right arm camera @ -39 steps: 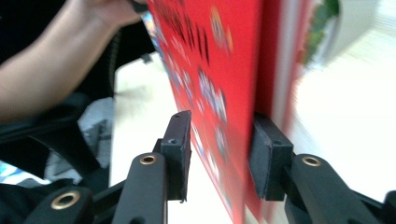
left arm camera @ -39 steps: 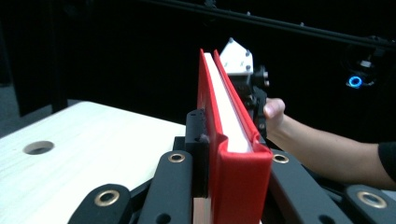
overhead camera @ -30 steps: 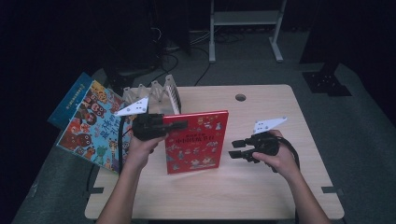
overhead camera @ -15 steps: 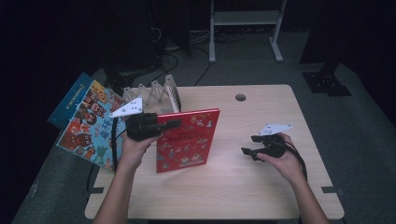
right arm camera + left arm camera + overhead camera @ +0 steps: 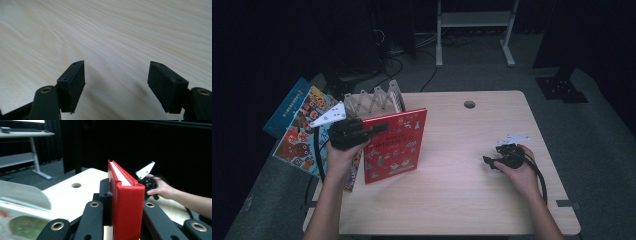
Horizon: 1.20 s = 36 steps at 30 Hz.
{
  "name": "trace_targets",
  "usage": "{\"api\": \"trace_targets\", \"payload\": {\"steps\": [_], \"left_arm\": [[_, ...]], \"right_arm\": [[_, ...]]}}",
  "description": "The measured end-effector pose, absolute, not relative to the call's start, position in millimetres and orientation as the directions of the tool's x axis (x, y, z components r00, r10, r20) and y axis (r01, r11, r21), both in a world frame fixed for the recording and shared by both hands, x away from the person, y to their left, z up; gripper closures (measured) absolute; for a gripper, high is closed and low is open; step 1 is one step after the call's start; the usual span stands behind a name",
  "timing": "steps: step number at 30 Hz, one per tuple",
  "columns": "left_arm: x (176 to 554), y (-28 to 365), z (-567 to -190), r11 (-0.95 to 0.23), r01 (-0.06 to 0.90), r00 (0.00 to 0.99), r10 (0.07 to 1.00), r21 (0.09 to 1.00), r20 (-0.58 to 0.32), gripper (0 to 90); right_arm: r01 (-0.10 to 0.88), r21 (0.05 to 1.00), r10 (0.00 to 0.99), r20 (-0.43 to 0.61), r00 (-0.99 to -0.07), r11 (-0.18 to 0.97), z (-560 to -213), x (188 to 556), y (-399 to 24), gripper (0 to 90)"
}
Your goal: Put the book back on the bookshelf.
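Red picture book (image 5: 394, 146): clamped upright in left gripper (image 5: 377, 128), newly carried toward the folding book rack (image 5: 373, 101); right gripper (image 5: 488, 163) had opened, released it, lowered away, leaving racking to the left.

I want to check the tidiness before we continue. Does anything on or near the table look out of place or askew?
Yes. Several picture books hang over the table's left edge, fanned out and tilted, beside the wooden rack. The red book stands upright, clamped in the left claw. The right claw is open over bare wood.
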<state>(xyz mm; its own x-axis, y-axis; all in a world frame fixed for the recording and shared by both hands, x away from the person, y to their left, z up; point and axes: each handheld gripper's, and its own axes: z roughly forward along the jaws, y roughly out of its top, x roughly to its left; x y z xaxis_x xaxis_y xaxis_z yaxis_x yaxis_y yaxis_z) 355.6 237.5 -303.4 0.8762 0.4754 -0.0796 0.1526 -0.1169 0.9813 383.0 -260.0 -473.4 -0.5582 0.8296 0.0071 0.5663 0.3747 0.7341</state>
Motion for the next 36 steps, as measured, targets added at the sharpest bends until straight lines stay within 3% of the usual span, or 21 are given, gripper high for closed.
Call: {"api": "trace_targets", "payload": {"steps": [7,13,36], "left_arm": [[353.1,261.0,-300.2,-0.089,0.143,0.839,0.539,0.986,-0.073,79.1],[349.3,280.7,-297.8,-0.055,0.141,0.799,0.595,0.988,-0.081,79.1],[357.6,309.1,-303.9,0.006,0.121,0.622,0.779,0.993,-0.080,79.1]], "right_arm": [[0.596,0.713,0.849,0.003,-0.529,0.369,-479.7,386.9,-263.4,25.8],[0.585,0.735,0.857,0.010,-0.515,0.344,-485.1,387.6,-262.7,13.7],[0.589,0.733,0.860,0.010,-0.510,0.340,-485.5,387.8,-263.1,12.7]]}}
